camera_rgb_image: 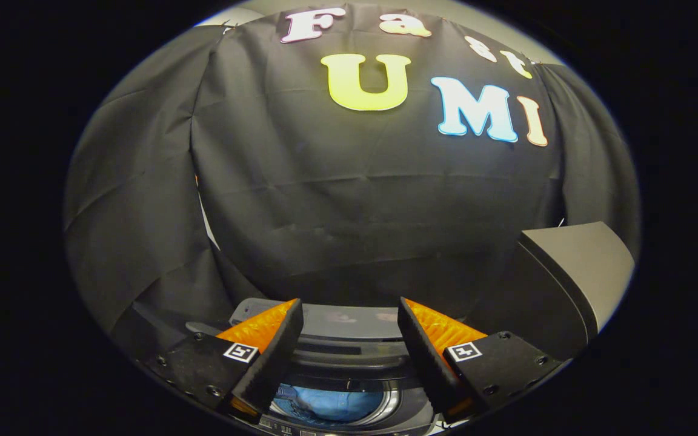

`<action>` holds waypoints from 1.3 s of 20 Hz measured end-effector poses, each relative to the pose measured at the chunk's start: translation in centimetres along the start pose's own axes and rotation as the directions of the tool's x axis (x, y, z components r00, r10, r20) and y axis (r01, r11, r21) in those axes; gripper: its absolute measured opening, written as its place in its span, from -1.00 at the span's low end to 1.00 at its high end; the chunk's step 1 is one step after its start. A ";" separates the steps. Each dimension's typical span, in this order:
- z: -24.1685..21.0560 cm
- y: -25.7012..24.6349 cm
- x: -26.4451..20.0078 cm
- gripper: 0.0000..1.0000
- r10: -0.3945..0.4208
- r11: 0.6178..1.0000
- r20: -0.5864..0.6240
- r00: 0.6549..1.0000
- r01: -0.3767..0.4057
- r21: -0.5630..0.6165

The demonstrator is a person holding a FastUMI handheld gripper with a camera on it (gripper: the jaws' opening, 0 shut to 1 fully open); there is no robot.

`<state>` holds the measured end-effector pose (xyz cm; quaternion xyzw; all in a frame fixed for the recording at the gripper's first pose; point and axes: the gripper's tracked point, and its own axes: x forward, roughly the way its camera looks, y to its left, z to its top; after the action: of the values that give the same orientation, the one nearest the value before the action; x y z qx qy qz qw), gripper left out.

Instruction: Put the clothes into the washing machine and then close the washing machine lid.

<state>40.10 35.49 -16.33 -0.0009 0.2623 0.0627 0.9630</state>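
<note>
Clothes in the drum, lid up.
The gripper (pixel 349 315) hovers above the washer (pixel 349 351), jaws spread and holding nothing; blue clothes (pixel 334 402) lie in the drum below and between the fingers. The raised lid (pixel 573 266) stands beside. Pushing it off-centre could make the fingers slip and the lid slam.

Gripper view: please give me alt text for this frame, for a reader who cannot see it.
The gripper is open and empty above a top-loading washing machine, with blue clothes lying in the drum between and below its fingers. The washing machine lid stands raised just beyond the right finger, and the black cloth wall hangs behind.
</note>
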 end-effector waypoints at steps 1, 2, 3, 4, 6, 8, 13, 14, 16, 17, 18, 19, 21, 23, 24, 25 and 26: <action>-0.1 0.1 0.0 0.95 0.004 1.000 -0.006 1.000 -0.004 -0.005; -0.3 0.1 0.0 0.95 0.005 1.000 -0.012 1.000 -0.005 -0.007; -0.5 0.1 0.0 0.95 0.004 1.000 -0.019 1.000 -0.004 -0.005; -0.5 0.1 0.0 0.95 0.004 1.000 -0.025 1.000 -0.004 -0.003; -0.6 0.4 -0.1 0.95 0.019 1.000 -0.037 0.999 -0.019 0.006; -1.0 0.5 0.3 0.95 0.029 0.999 -0.042 0.999 -0.029 0.014; -0.8 0.8 0.1 0.95 0.063 0.998 -0.029 0.998 -0.063 -0.008; -0.6 0.8 -0.2 0.95 0.064 0.998 -0.025 0.998 -0.064 -0.018; -0.4 1.4 -1.1 0.95 0.083 0.996 -0.009 0.997 -0.083 -0.025; -0.4 1.6 -1.6 0.95 0.097 0.995 0.000 0.995 -0.097 -0.025; -0.1 1.5 -2.4 0.95 0.108 0.994 0.019 0.994 -0.107 -0.031; 0.2 1.3 -3.4 0.95 0.115 0.993 0.041 0.992 -0.113 -0.040; 0.3 1.0 -4.9 0.95 0.140 0.989 0.082 0.987 -0.136 -0.052; 0.1 0.3 -7.0 0.95 0.156 0.987 0.119 0.981 -0.150 -0.060; 0.0 -0.1 -8.3 0.95 0.164 0.986 0.139 0.977 -0.158 -0.058; -0.3 -0.4 -9.3 0.94 0.178 0.984 0.154 0.972 -0.172 -0.051; -0.5 -0.9 -10.4 0.95 0.184 0.983 0.167 0.969 -0.179 -0.039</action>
<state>31.08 33.36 -11.53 0.0170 0.1772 0.1535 0.9720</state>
